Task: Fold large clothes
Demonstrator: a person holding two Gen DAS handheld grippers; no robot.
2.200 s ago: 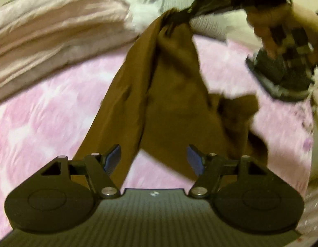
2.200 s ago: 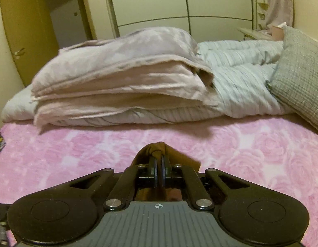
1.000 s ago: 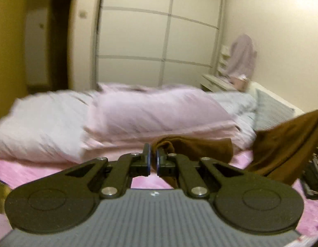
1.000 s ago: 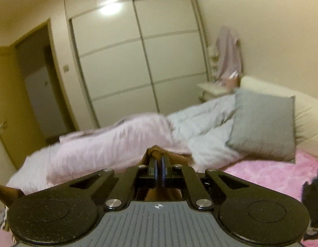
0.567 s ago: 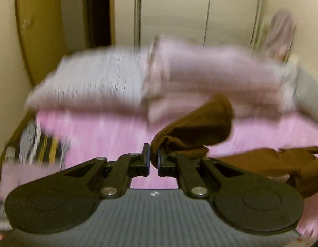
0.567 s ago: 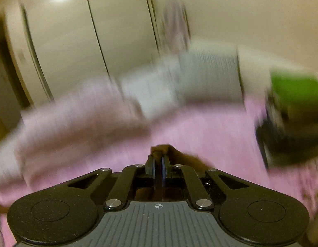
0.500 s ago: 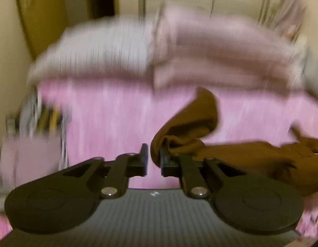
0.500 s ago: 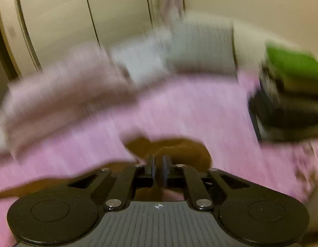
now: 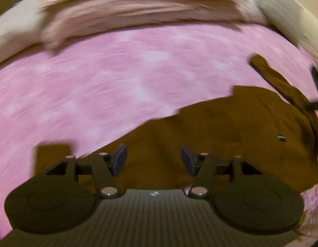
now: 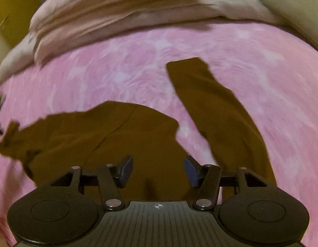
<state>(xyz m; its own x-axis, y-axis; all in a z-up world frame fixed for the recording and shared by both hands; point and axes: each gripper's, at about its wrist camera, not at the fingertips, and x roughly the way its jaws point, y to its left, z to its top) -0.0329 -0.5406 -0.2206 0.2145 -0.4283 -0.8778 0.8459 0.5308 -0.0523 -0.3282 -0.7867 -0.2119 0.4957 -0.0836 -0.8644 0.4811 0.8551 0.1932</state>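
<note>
A large brown garment (image 9: pixel 237 138) lies spread on the pink bedspread (image 9: pixel 117 78). In the left wrist view my left gripper (image 9: pixel 152 160) hangs open just above its near part, nothing between the blue pads. In the right wrist view the same brown garment (image 10: pixel 121 140) spreads to the left, and one long sleeve or leg (image 10: pixel 220 111) stretches away toward the far side. My right gripper (image 10: pixel 157 170) is open over the cloth and holds nothing. Both views are motion-blurred.
A pile of folded pinkish bedding (image 9: pixel 138 6) runs along the far side of the bed, and appears again as bedding (image 10: pixel 117 14) in the right wrist view. A grey pillow (image 9: pixel 282 10) lies at the far right. Bare pink bedspread (image 10: pixel 272 82) surrounds the garment.
Both grippers held the brown garment up in the air, swung it down onto the bed and opened, letting it go. The garment now lies on the bedspread.
</note>
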